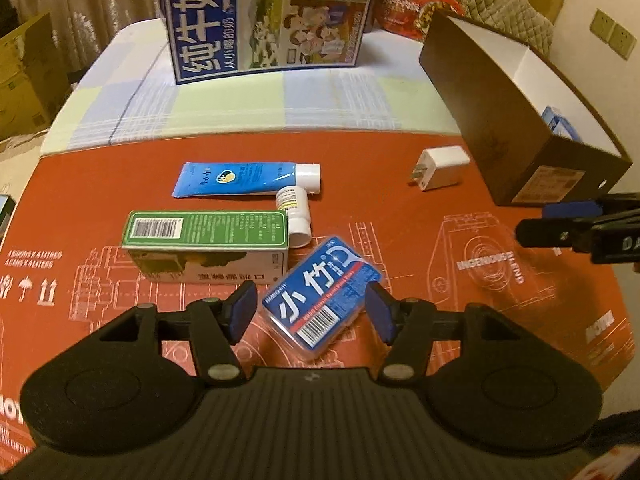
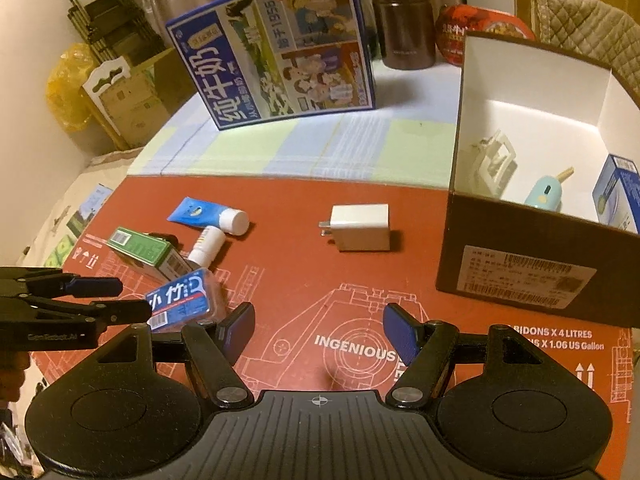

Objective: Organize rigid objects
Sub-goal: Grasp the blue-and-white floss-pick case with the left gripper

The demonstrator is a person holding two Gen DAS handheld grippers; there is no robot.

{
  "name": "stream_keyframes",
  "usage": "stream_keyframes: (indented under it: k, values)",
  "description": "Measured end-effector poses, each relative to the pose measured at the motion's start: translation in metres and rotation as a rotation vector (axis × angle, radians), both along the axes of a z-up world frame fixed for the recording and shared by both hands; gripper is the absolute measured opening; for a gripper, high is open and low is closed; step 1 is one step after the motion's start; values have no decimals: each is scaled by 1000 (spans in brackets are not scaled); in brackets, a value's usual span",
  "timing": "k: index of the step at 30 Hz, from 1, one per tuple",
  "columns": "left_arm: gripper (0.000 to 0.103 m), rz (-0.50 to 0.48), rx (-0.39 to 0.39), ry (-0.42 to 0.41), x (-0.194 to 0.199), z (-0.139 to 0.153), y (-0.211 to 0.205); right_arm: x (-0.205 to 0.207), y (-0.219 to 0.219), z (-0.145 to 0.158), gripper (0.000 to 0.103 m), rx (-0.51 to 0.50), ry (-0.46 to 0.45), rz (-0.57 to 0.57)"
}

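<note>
On the red mat lie a blue floss-pick case (image 1: 324, 294), a green-and-white box (image 1: 208, 246), a small white bottle (image 1: 296, 216), a blue tube with a white cap (image 1: 248, 178) and a white charger plug (image 1: 440, 168). My left gripper (image 1: 312, 312) is open, its pads either side of the floss case (image 2: 184, 300), not touching it. My right gripper (image 2: 318, 330) is open and empty over bare mat, in front of the charger (image 2: 360, 227). The brown storage box (image 2: 532, 268) stands at the right and holds a white hair clip (image 2: 494, 160), a light-blue item (image 2: 546, 194) and a blue carton (image 2: 618, 192).
A large blue milk carton (image 1: 272, 16) stands at the back on a checked cloth (image 1: 260, 108). A brown flask (image 2: 406, 24) and a red snack pack (image 2: 480, 28) sit behind the storage box. Cardboard boxes (image 2: 132, 100) stand off the table at the left.
</note>
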State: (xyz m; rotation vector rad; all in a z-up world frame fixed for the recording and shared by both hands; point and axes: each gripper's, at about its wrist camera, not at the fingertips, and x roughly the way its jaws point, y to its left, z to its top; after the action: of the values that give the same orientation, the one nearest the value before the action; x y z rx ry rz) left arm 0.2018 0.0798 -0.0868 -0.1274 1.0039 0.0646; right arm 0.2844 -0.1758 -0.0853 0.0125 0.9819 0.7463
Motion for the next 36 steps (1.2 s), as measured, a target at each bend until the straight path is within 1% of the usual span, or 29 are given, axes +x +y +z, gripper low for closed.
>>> stream_keyframes:
  k: [1, 3, 5, 9, 15, 17, 21, 23, 26, 27, 28, 29, 33, 36]
  values:
    - [64, -12, 4, 0, 2, -3, 1, 1, -1, -1, 68, -3, 2, -4]
    - [67, -34, 19, 2, 6, -11, 1, 2, -2, -3, 68, -7, 10, -12]
    - [67, -55, 27, 15, 9, -18, 3, 3, -5, -5, 68, -12, 18, -22]
    - [68, -84, -10, 36, 11, -29, 2, 4, -12, -9, 68, -19, 35, -48]
    - [68, -128, -31, 54, 9, -32, -16, 5, -19, -13, 68, -28, 49, -76]
    - [68, -141, -12, 57, 11, -32, -25, 6, -19, -14, 68, -29, 52, -78]
    - [68, -175, 73, 53, 19, -33, -39, 5, -19, -14, 68, -29, 53, -78]
    - [68, -190, 98, 53, 23, -33, -42, 5, -20, -15, 68, -29, 53, -82]
    - [67, -217, 108, 56, 30, -36, -46, 6, -23, -16, 68, -29, 58, -93]
    - [65, -223, 114, 61, 32, -37, -48, 6, -24, -17, 68, -29, 59, -97]
    - [60, -231, 125, 68, 35, -39, -51, 6, -25, -18, 68, -30, 59, -101]
    - [58, -237, 135, 72, 36, -41, -52, 7, -26, -18, 68, -29, 61, -106]
    - [54, -242, 148, 74, 40, -44, -57, 7, -29, -20, 68, -21, 65, -118]
    - [54, -233, 150, 74, 42, -44, -59, 7, -29, -22, 68, -16, 68, -121]
